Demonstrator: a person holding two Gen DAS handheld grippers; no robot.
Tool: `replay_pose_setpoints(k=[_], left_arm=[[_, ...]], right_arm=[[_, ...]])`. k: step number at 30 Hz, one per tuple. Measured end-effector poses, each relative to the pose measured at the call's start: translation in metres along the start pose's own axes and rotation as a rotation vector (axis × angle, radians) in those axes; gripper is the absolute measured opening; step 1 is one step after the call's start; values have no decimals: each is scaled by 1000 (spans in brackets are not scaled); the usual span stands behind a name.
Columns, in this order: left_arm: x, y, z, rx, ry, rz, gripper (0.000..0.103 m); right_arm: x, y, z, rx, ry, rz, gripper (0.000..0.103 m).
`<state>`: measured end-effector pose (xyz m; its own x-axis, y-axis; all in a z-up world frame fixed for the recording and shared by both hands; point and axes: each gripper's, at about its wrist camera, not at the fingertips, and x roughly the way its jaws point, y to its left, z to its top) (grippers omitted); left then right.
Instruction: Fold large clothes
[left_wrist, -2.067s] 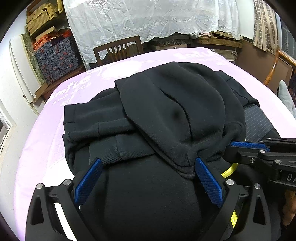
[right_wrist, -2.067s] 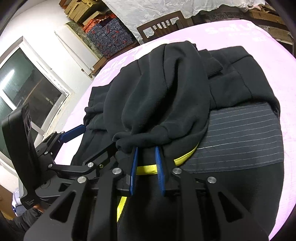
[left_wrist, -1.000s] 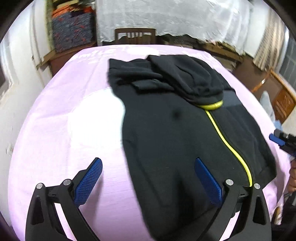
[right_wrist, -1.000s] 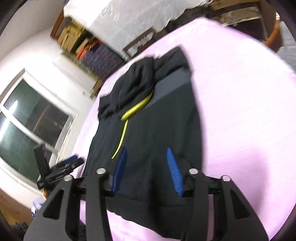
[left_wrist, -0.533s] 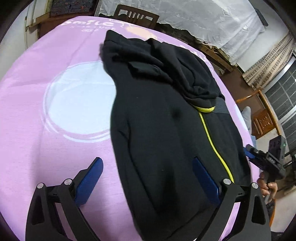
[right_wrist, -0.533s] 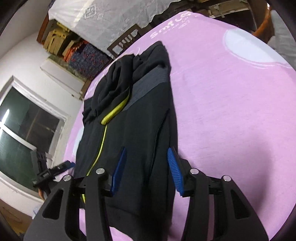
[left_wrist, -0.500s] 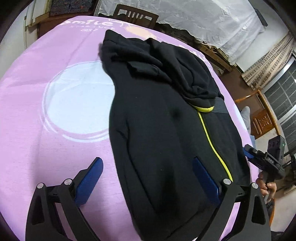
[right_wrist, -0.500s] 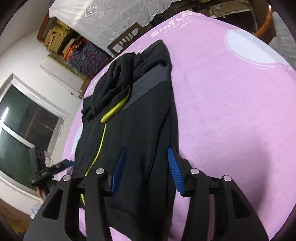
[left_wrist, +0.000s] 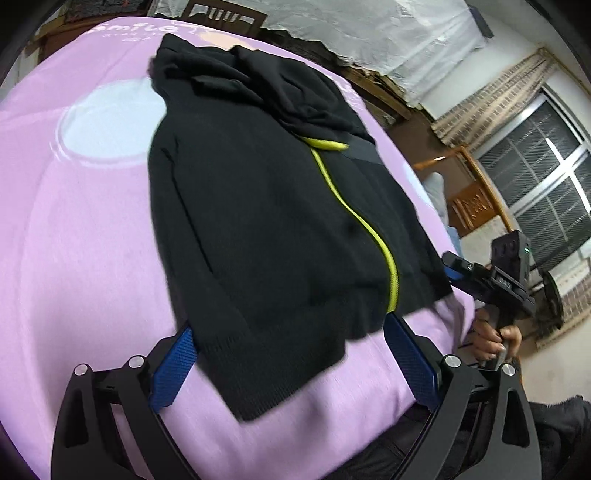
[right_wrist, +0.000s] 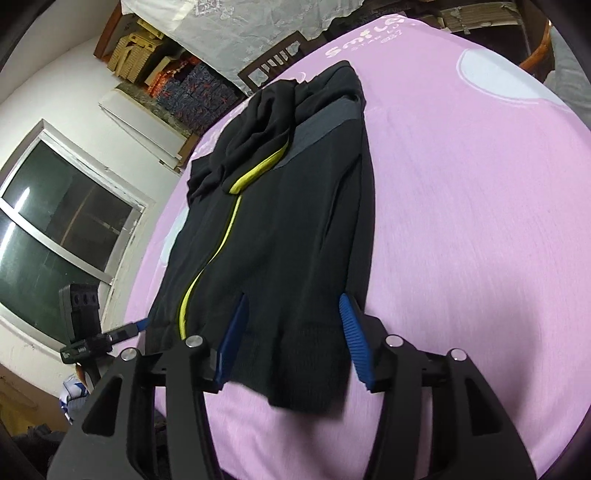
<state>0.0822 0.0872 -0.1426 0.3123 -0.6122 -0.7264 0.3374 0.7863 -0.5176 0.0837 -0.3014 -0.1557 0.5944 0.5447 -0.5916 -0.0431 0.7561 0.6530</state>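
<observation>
One black jacket (left_wrist: 258, 206) with one yellow zipper (left_wrist: 364, 225) lies flat on the pink sheet (left_wrist: 74, 240), its hood bunched at the far end. The left view alone shows a hand (left_wrist: 495, 338) on the right gripper's handle and a barred window (left_wrist: 546, 177) at right. The right view alone shows stacked boxes (right_wrist: 144, 51) far left. Two grippers: the left gripper (left_wrist: 291, 363) and the right gripper (right_wrist: 291, 341) are both spread at the near hem, holding nothing.
</observation>
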Motion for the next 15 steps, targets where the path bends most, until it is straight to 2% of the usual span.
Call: replay_pose_setpoints(k=[4,7,9,11,13,15], left_arm=[[1,6,0,-34,-29,-42,90],[7,10,12,-58,-37,-52,86],[9,6,15,-51,-34,-33,86],[10,0,13,-25,-34,0,85],[11,-4,12,2,-34,46,80],[10,-3,12,2,-33,69,73]], right_arm=[[-6,-4,-6,20,9,60,51],[-3,-6,-1,9,4,22,51],[1,-10,4,21,2,-1,51],[8,-15,6,45,15,20,51],[9,-11,4,13,9,8,50],[10,-7,2,-24,5,-7,42]])
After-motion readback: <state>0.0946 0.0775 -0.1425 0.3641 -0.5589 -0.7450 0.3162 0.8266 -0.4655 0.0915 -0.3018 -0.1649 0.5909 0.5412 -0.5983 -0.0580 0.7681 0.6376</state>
